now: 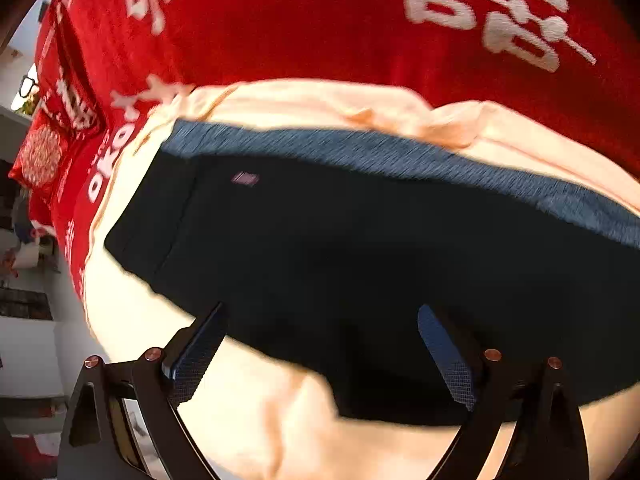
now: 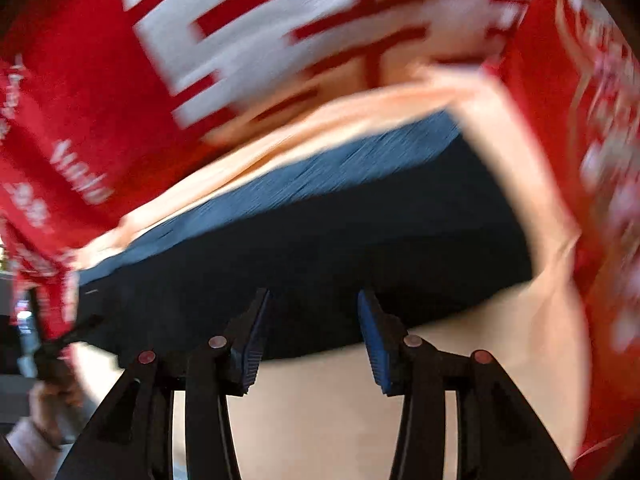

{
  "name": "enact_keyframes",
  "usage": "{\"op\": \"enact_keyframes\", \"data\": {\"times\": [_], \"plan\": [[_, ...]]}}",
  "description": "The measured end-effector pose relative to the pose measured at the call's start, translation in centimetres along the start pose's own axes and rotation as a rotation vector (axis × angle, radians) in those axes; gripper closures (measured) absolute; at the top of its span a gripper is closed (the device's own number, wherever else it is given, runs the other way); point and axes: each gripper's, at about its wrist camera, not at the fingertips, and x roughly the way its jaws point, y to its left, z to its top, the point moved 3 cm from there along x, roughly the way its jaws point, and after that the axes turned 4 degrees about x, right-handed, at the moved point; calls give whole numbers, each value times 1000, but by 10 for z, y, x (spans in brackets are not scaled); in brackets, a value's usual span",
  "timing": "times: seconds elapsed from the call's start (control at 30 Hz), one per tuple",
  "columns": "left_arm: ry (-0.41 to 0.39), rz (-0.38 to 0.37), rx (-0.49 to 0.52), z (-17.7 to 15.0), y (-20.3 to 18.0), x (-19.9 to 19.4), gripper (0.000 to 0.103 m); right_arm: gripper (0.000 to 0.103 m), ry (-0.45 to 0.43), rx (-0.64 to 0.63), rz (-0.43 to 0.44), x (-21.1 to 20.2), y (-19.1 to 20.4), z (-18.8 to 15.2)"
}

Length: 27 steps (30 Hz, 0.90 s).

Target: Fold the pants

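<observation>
Your left gripper (image 1: 320,344) sits low over the dark navy fabric pants (image 1: 340,248), jaws spread wide, nothing between them. Both blue textured pads (image 1: 192,360) hover at the near hem; contact with the cloth can't be confirmed. The pants lie flat on a pale peach cloth sheet (image 1: 248,412), folded into a broad dark slab with a blue-grey heathered waistband (image 1: 360,152) along the far edge. Left edge of the pants: a clean seam line, with bare peach sheet just beside it. Beyond the waistband there's a strip of peach, then the red plush blanket with white characters (image 1: 300,28). Room clutter at far left is too distorted to identify.

From the right wrist view, your right gripper (image 2: 312,328) is partly open, a narrower gap than the left, holding nothing. Its blue pads (image 2: 374,344) are at the near hem of the pants (image 2: 320,248), tips overlapping the dark cloth; touching or not, can't tell. The pants' right corner ends against the peach sheet (image 2: 520,184), with the red blanket (image 2: 80,100) right behind it. Open peach sheet fills the area below the hem. At lower left your left gripper (image 2: 64,344) shows, blurred, held in a hand with a light sleeve. This frame is motion-blurred throughout.
</observation>
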Motion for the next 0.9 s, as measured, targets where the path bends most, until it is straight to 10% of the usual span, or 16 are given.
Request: {"op": "enact_keyframes", "data": {"times": [0.53,0.9], "plan": [[-82,-79,71,16,126,46,7,47,241,138,363,115,183,-168],[-91,-103,97,32,174,121,6,47,207,177,342,169,228,-181]]}}
